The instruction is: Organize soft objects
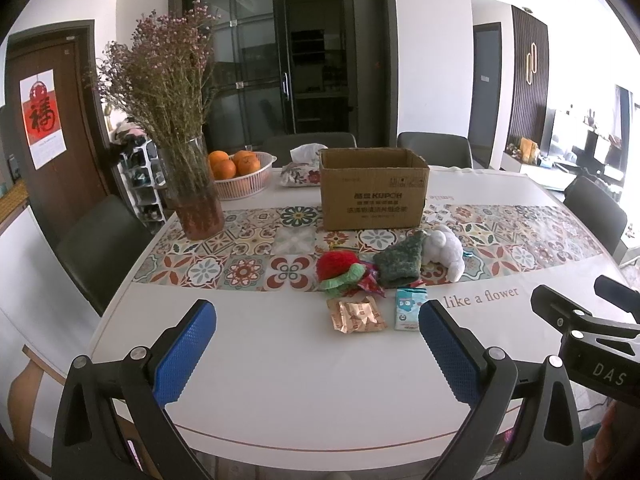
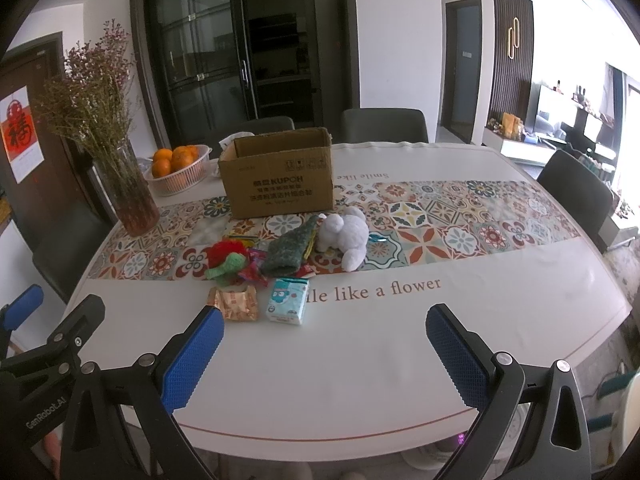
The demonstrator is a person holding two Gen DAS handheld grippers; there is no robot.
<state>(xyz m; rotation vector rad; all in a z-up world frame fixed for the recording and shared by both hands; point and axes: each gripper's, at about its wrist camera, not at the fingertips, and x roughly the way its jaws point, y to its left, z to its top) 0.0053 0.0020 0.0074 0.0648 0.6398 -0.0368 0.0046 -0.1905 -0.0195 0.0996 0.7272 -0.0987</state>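
Sitting beside box [image 1: 374, 190], basket [image 1: 244, 185] holds oranges [image 1: 232, 162].

Both wrist views look from the table's [image 1: 280, 360] near edge toward 12 o'clock, not close; both share the cardboard box [image 2: 280, 176] and the toys.

Our left tongs [image 1: 316, 348] hang spread wide over the white desk [image 1: 260, 380], holding nothing. Beyond them we see a gold wrapper [image 1: 356, 315] beside a tissue pack [image 1: 408, 308], then a red-and-green knit [image 1: 338, 272], a green knit [image 1: 400, 260] and a white plush [image 1: 444, 252] before the open cardboard box [image 1: 374, 194].
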